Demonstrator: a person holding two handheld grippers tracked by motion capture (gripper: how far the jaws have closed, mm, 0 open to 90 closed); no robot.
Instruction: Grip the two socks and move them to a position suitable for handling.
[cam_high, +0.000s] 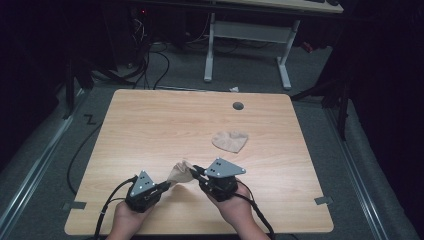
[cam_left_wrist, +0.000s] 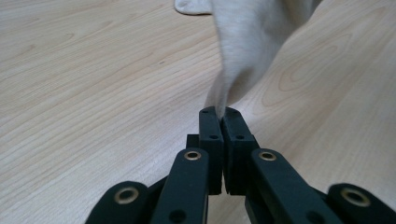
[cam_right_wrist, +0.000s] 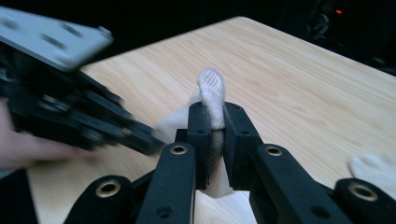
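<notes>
I have one small beige sock caught between my two grippers, low over the near part of the wooden table. My left gripper is closed on one end of it: in the left gripper view the two black jaws stand pressed together and a thin fold of the sock comes up out from between their tips. My right gripper is closed on the other end: in the right gripper view a folded edge of the sock pokes up from between the jaws, and more of it hangs down below them. I think I hold it by both ends so that I can pull it flat and straight before I do anything else with it, maybe to pair it with the other one. The sock's long way runs from the tips of the left jaws to the tips of the right jaws, so one end points at each gripper. It is not tight yet; the middle bulges up a little between the two sets of jaws, and I cannot tell which end is the toe. A second sock of the same colour lies crumpled on the table, well apart, out past the tips of my right jaws. It is not touched by anything.
</notes>
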